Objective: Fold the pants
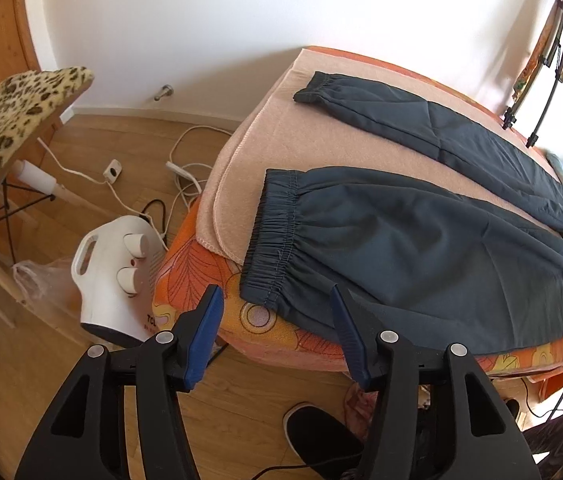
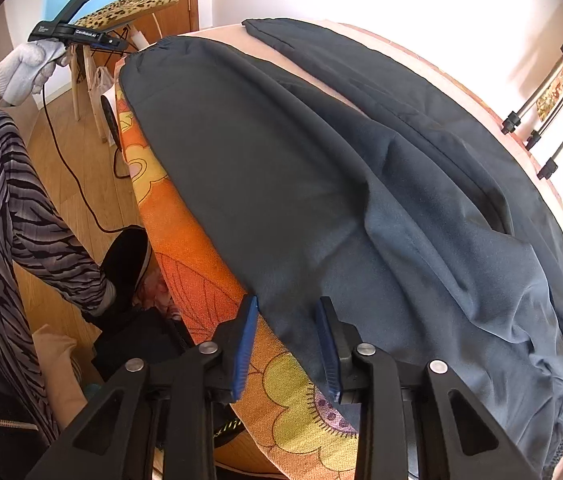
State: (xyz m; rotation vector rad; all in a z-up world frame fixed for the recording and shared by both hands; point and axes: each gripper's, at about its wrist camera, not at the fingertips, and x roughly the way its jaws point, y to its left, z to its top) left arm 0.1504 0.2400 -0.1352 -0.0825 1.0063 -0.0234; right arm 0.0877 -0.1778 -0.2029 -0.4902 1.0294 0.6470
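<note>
Dark slate pants [image 1: 421,240], leopard-print cushion [image 1: 5,128]

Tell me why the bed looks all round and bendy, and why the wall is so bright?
Left wrist view: the fisheye lens bulges the bed and leaves dark corners; the wall is washed out white by daylight. Right wrist view: same curving; the pants look like a dome, glare whitens the top right, and everything stays sharp, without blur.
</note>
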